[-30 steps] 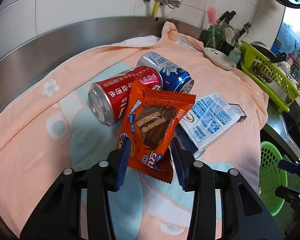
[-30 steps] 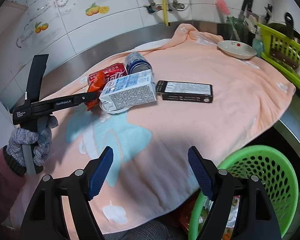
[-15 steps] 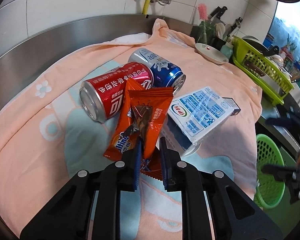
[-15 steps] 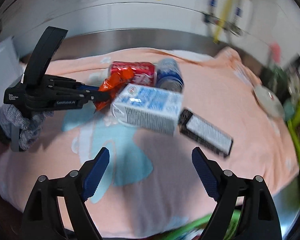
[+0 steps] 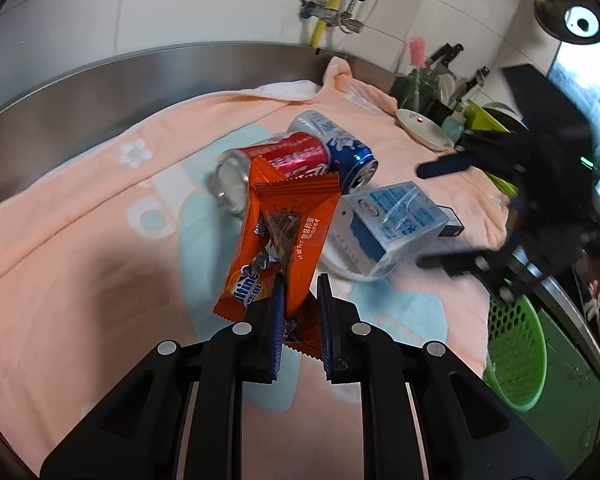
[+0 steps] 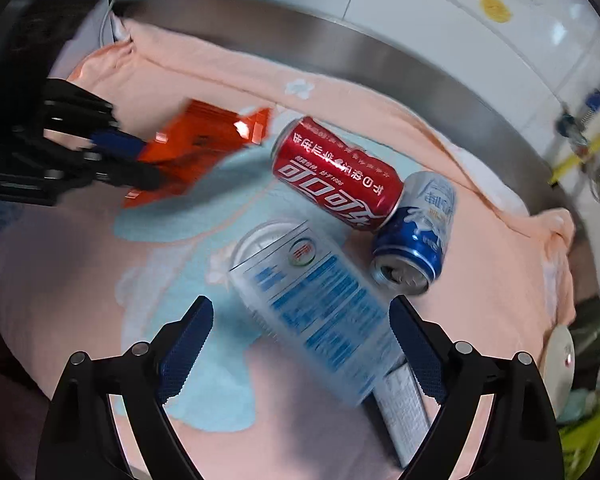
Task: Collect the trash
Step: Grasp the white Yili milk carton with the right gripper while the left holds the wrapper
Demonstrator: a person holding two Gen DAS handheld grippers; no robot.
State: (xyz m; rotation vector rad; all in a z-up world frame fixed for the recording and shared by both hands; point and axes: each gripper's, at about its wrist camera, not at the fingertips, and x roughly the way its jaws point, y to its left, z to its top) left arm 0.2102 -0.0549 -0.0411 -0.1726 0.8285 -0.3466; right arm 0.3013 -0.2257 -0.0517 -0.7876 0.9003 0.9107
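My left gripper is shut on orange snack wrappers and holds them just above the peach towel. Behind them lie a red cola can and a blue-and-white can, both on their sides and touching. A blue-and-white milk carton lies on the towel, partly over a flat black box. My right gripper hovers over the carton with its jaws opening wide. The carton is between the fingers, but the pads do not touch it.
A green perforated basket stands below the counter's right edge. A white plate, a knife holder and a green dish rack sit at the back right. A steel backsplash and a tiled wall with pipes border the towel.
The left jaws closed on the orange wrappers and lifted them slightly. The right gripper swung from near the basket to above the milk carton, rolling, with its jaws spreading wider.
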